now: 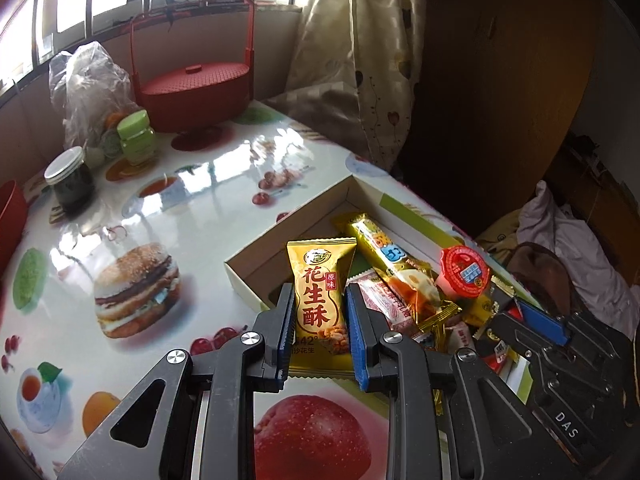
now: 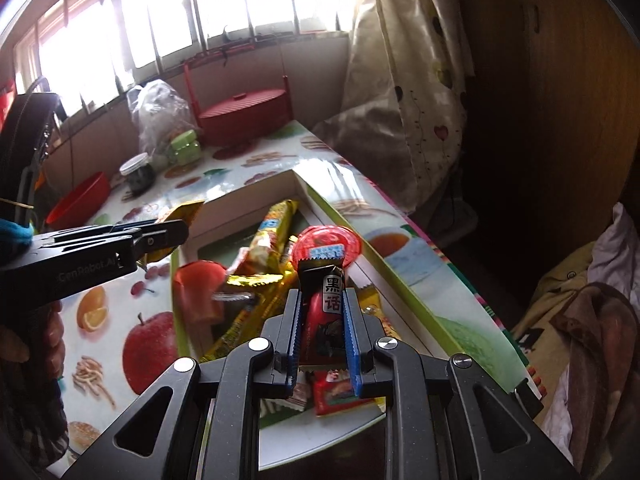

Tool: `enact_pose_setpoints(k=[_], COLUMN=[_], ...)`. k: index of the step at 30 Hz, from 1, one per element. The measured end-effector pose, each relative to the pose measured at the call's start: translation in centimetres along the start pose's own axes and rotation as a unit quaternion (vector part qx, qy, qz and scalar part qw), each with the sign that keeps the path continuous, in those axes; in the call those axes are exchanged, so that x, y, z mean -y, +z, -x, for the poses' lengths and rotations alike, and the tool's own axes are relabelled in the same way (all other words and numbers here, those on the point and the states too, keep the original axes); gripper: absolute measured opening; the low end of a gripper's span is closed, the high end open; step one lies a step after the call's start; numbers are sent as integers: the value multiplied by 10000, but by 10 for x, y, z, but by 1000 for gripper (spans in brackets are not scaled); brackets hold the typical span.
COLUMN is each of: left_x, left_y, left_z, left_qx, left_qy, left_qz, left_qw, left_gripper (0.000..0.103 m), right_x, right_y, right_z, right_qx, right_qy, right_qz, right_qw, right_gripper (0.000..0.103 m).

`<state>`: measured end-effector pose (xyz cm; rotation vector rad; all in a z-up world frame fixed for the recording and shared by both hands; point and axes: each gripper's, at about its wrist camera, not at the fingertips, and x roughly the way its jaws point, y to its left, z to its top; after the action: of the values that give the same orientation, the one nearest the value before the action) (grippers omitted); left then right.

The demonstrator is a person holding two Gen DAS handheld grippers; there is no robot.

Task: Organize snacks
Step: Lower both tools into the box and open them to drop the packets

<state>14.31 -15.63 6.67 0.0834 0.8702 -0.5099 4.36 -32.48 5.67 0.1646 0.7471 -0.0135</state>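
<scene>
My left gripper (image 1: 319,298) is shut on a gold peanut-crisp packet (image 1: 320,292), held above the near left edge of the open cardboard box (image 1: 288,220). My right gripper (image 2: 322,304) is shut on a black and red snack packet (image 2: 325,320), held over the box (image 2: 248,196). The box holds several snacks: a long yellow packet (image 1: 384,252), a red-lidded jelly cup (image 1: 464,272), pink and gold wrappers. The left gripper also shows in the right wrist view (image 2: 172,234), left of the box, with the gold packet's end showing. The right gripper shows in the left wrist view (image 1: 532,320).
The table (image 1: 200,200) has a glossy food-print cloth. At its far side stand a red lidded basket (image 1: 196,88), a plastic bag (image 1: 92,84), a green jar (image 1: 136,136), a dark jar (image 1: 72,180) and a red bowl (image 2: 80,200). Curtain and bedding lie right.
</scene>
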Motion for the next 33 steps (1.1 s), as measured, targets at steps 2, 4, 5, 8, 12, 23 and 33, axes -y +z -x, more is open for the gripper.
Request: enact_pose_setpoints(k=[2, 4, 5, 8, 12, 23, 33], left_x=[2, 4, 4, 3, 3, 2, 0], left_y=[-1, -1, -1, -1, 0, 1, 1], left_z=[-4, -7, -9, -11, -14, -18, -15], left_qx=[-48, -78, -89, -85, -94, -111, -108], left_qy=[-5, -2, 12, 32, 48, 27, -41], left_qz=[-16, -23, -19, -4, -8, 36, 98], left_qw=[10000, 10000, 10000, 10000, 9999, 9999, 9999], left_gripper=[25, 25, 25, 25, 25, 26, 36], right_x=[2, 4, 5, 7, 9, 10, 11], right_y=[-2, -3, -4, -5, -7, -6, -7], right_z=[-1, -3, -3, -5, -8, -11, -10], right_qx=[-16, -29, -37, -56, -79, -76, -81], right_qy=[-28, -58, -60, -82, -114, -113, -141], right_qz=[-10, -24, -36, -57, -85, -127, -241], right_qw=[10000, 10000, 10000, 9999, 9999, 9998, 9996], right_gripper=[19, 19, 19, 19, 19, 21, 31])
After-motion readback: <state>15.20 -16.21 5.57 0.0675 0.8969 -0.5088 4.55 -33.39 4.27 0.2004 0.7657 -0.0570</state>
